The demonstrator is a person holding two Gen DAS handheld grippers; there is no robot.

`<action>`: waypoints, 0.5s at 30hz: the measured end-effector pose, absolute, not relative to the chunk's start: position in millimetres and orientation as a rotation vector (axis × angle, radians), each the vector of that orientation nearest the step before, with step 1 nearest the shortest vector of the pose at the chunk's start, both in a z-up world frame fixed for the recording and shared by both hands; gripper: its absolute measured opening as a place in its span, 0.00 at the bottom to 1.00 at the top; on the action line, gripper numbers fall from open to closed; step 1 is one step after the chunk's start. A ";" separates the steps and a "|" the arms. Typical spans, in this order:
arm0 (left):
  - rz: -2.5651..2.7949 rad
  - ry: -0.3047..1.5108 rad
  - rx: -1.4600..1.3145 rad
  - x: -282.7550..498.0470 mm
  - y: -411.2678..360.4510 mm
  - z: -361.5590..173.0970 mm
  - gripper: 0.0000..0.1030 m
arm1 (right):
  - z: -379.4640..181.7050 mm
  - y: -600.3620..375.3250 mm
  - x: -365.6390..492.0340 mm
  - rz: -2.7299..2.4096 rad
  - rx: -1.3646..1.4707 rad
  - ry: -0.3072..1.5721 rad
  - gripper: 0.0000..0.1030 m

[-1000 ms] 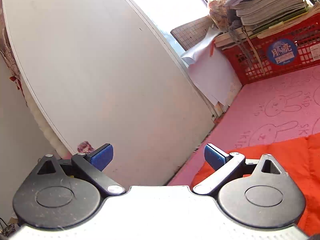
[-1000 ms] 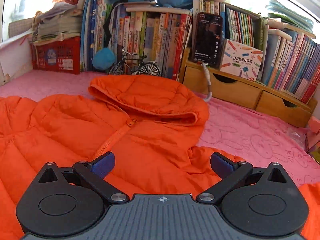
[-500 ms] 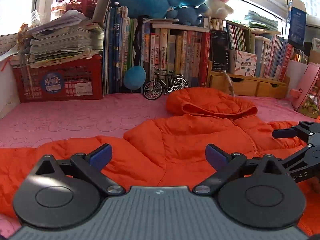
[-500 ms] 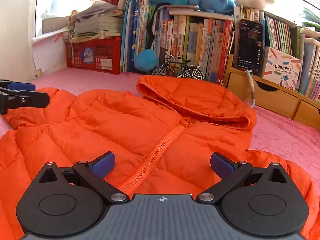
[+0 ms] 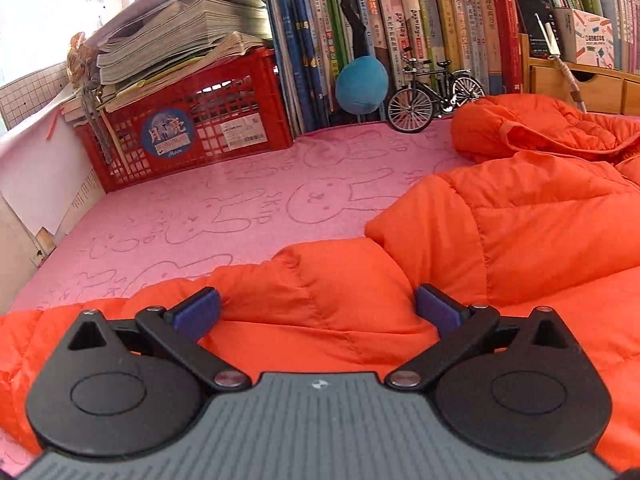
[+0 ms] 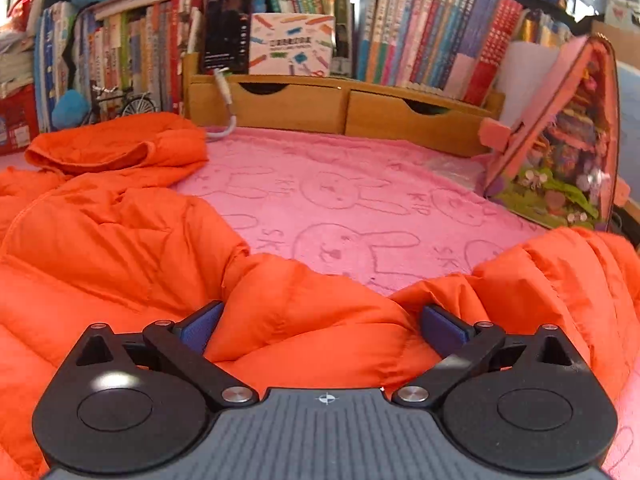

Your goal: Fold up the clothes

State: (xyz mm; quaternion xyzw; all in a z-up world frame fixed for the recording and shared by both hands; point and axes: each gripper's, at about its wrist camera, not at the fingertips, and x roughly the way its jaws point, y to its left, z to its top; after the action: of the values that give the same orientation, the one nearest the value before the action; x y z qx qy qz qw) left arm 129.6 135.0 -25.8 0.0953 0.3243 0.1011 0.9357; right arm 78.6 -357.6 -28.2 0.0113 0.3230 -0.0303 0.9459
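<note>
An orange puffer jacket (image 5: 520,216) lies spread on a pink bunny-print blanket (image 5: 240,200), its hood (image 5: 532,128) toward the bookshelf. In the left wrist view my left gripper (image 5: 316,312) is open, low over the jacket's left sleeve, with sleeve fabric bulging between its blue pads (image 5: 198,312). The right wrist view shows the jacket (image 6: 100,248) on the left and its right sleeve running across the bottom. My right gripper (image 6: 322,326) is open and straddles a puffed fold of that sleeve (image 6: 312,312).
A red crate (image 5: 192,128) stacked with papers stands at the back left. A model bicycle (image 5: 432,92), a blue plush ball (image 5: 360,84) and rows of books line the back. Wooden drawers (image 6: 340,108) and a pink dollhouse book (image 6: 560,152) stand at the right.
Both grippers have swung apart and dropped onto the sleeves: the left turned left and down, the right turned right and down. Each now has fabric between its open fingers.
</note>
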 end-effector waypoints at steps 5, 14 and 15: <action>0.202 0.672 0.160 129.9 139.5 -25.4 1.00 | 3.2 -424.9 24.4 -0.342 0.221 0.337 1.00; 0.211 0.668 0.177 129.4 137.6 -26.6 1.00 | -32.6 -542.0 42.2 -0.584 0.577 0.549 0.60; 0.214 0.665 0.185 128.9 136.5 -26.8 1.00 | -31.6 -541.0 42.0 -0.574 0.592 0.555 0.35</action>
State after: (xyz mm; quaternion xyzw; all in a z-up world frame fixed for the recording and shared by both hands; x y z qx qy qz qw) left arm 128.9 136.5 -26.8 0.0903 0.3255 0.1046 0.9354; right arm 42.0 -541.0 -31.6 0.2842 0.2664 -0.2752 0.8790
